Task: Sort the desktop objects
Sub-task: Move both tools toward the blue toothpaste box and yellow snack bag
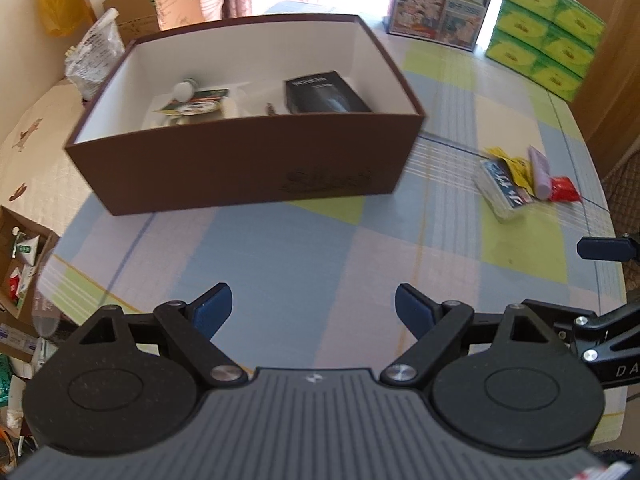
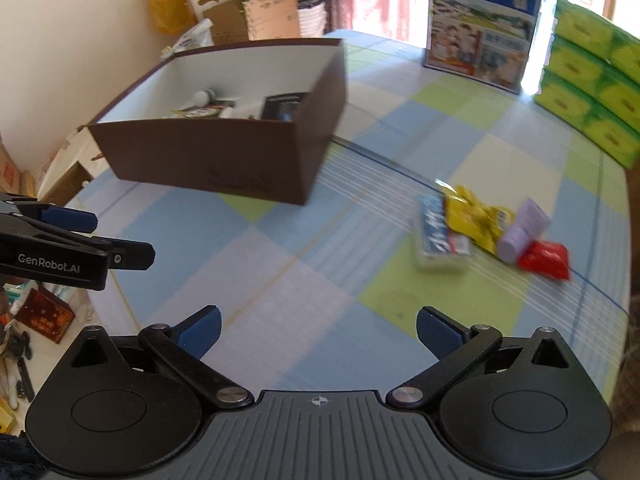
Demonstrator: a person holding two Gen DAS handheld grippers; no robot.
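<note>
A brown box (image 1: 248,160) with a white inside stands on the checked tablecloth; it also shows in the right wrist view (image 2: 224,160). It holds a black carton (image 1: 324,92), a white bottle (image 1: 184,89) and a printed packet. To its right lies a small pile: a blue-and-white tissue pack (image 2: 438,236), a yellow wrapper (image 2: 476,216), a lilac tube (image 2: 522,230) and a red packet (image 2: 546,260). My left gripper (image 1: 314,314) is open and empty, short of the box. My right gripper (image 2: 318,330) is open and empty, short of the pile.
A blue printed milk carton box (image 2: 480,28) and stacked green tissue packs (image 2: 592,88) stand at the table's far right. Bags and cardboard boxes (image 1: 132,12) crowd the far left. The table's left edge drops to a cluttered floor (image 1: 20,272).
</note>
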